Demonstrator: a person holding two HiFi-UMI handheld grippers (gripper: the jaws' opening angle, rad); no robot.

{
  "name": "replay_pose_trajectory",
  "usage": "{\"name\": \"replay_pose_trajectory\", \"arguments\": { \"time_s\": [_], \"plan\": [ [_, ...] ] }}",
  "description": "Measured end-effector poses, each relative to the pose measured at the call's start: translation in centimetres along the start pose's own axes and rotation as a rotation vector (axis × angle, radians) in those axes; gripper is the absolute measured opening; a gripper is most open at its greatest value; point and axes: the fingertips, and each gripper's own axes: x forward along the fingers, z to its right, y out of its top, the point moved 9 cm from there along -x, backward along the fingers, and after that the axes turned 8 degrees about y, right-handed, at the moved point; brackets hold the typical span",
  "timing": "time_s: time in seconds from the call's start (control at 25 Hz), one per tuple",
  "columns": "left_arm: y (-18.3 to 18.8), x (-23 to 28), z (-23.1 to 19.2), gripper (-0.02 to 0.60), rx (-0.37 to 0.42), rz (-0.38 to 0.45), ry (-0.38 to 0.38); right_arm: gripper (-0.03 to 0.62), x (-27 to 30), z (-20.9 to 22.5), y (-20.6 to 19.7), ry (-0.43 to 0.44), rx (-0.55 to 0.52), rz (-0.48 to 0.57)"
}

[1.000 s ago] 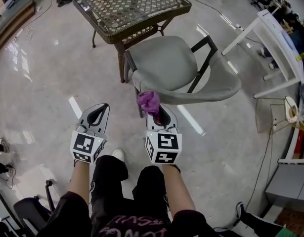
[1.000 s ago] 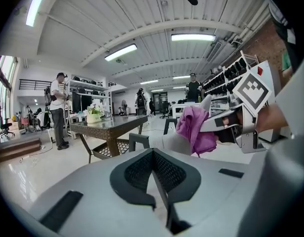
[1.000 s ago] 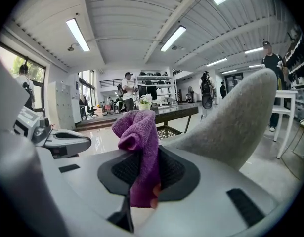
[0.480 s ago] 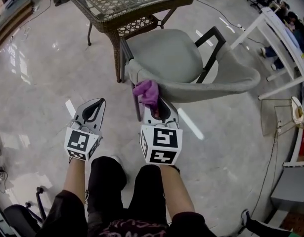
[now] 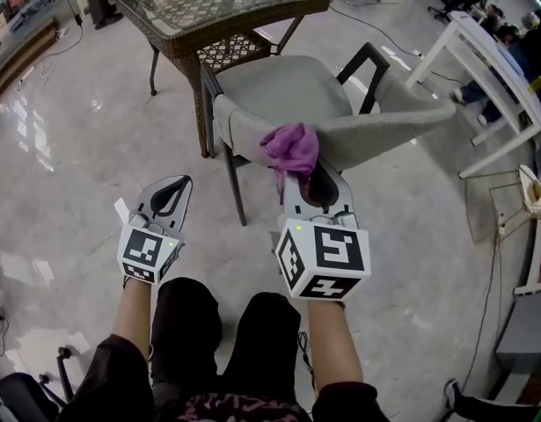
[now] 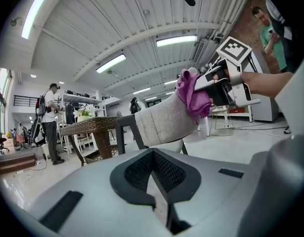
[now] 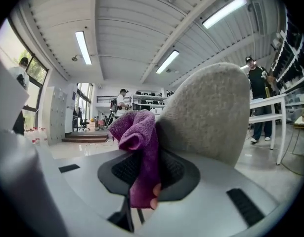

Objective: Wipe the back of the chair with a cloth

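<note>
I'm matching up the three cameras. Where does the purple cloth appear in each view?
Head view: purple cloth at centre, against the grey chair back.
Left gripper view: upper right, at the chair back's end.
Right gripper view: centre, pinched between the fingers.
Shared landmark: the grey chair back.

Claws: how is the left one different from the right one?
The left claw is shut on nothing; the right claw is shut on a purple cloth. The left claw hangs away from the chair; the right claw holds the cloth against its back. Both are grey.
</note>
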Motion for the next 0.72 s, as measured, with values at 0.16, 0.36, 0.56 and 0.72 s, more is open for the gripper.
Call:
{"name": "replay_pose_trajectory", "arguments": {
  "time_s": [0.16, 0.36, 0.56, 0.72],
  "plan": [
    [0.4, -0.4, 0.9, 0.009, 0.025, 0.02, -0.021, 0.093, -2.4, 2.2, 1.1, -0.044, -0.036, 0.035],
    [0.0, -1.1, 2.0, 0.009, 0.042, 0.037, -0.035, 0.094, -5.6, 7.1, 1.5, -0.176, -0.052, 0.06],
    [-0.4, -1.3, 2.7, 0.009, 0.056, 0.045, -0.051, 0.094, -7.7, 9.3, 0.7, -0.246, -0.049, 0.078],
    [-0.6, -1.5, 2.9, 0.009, 0.075, 0.048, -0.058, 0.094, -7.4, 6.0, -1.0, -0.153, -0.078, 0.078]
  ]
}}
